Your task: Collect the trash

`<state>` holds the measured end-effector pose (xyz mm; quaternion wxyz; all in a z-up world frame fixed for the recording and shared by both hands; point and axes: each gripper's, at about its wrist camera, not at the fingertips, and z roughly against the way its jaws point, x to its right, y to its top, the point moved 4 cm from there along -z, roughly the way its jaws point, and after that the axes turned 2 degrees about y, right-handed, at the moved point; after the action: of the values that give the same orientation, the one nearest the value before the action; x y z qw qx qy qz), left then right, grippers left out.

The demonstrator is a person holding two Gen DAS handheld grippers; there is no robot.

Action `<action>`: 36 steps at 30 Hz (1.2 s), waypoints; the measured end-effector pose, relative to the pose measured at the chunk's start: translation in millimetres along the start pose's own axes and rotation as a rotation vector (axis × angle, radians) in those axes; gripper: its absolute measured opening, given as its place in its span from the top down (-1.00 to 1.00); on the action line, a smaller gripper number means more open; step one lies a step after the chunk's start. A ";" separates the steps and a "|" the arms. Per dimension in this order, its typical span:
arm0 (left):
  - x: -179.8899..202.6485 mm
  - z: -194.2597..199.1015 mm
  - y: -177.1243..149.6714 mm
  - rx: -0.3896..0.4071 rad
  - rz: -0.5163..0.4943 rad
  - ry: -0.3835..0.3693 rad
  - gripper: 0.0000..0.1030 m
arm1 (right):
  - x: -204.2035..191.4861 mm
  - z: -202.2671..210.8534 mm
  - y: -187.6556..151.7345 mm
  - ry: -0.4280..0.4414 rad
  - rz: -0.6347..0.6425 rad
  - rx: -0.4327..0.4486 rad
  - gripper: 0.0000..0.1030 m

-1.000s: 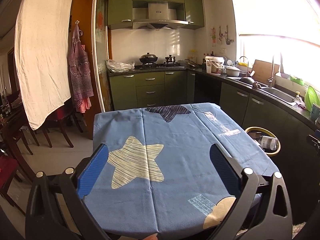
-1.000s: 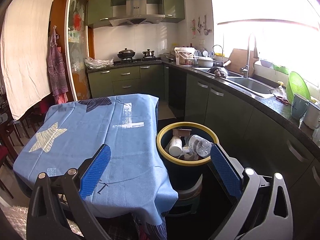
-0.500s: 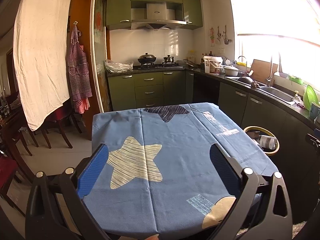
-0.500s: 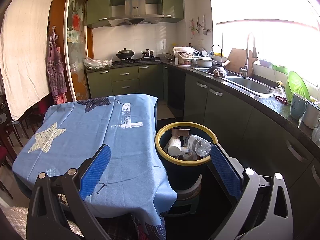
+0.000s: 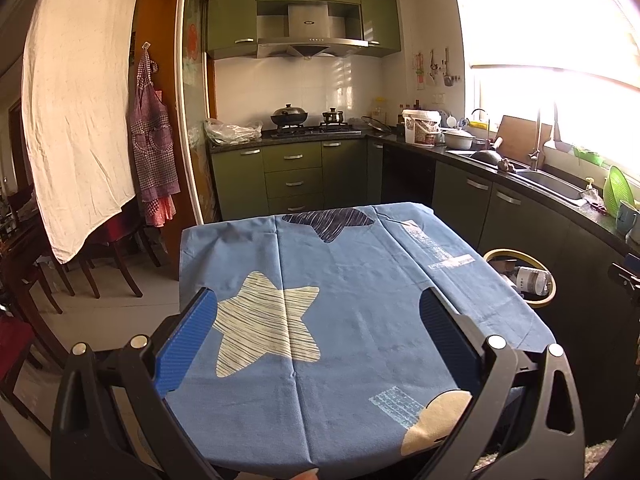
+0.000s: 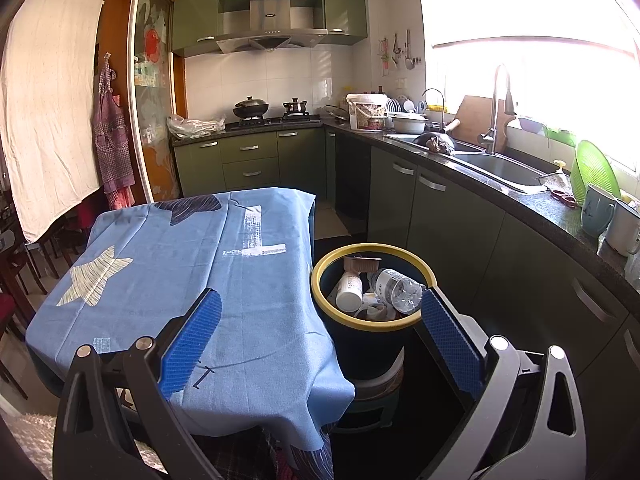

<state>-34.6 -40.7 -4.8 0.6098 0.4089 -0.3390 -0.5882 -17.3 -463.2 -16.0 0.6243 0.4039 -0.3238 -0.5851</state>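
Observation:
A dark trash bin with a yellow rim point(image 6: 320, 276) stands on a stool right of the table; it also shows in the left wrist view point(image 5: 548, 298). Inside lie a clear plastic bottle point(image 6: 396, 286), a white bottle point(image 6: 349, 292) and a brown cup point(image 6: 362, 265). My left gripper point(image 5: 318, 320) is open and empty above the table with the blue star cloth point(image 5: 360, 280). My right gripper point(image 6: 320, 322) is open and empty, held above the near edge of the table point(image 6: 224, 280) and the bin. No loose trash shows on the cloth.
Green kitchen cabinets point(image 6: 452, 208) and a dark counter with a sink point(image 6: 496, 166) run along the right. Mugs point(image 6: 598, 210) and a green colander point(image 6: 592, 168) sit on the counter. Wooden chairs point(image 5: 108, 248) and a hanging white sheet point(image 5: 76, 92) are at the left.
Both views have drifted only slightly; both grippers stay open and empty. The bin's contents have not moved.

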 end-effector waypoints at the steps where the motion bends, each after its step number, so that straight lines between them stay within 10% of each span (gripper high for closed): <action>1: -0.3 0.1 -0.2 0.000 -0.001 0.001 -0.88 | 0.0 0.1 0.1 0.000 0.000 0.000 -0.91; 36: 4.0 -5.6 -3.2 -0.013 -0.013 -0.021 -0.88 | -0.3 -1.9 -0.9 -0.008 -0.013 -0.003 -0.91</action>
<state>-30.7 -44.0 -10.4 0.6048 0.4010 -0.3390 -0.5987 -16.1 -462.6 -17.6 0.6196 0.4028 -0.3229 -0.5912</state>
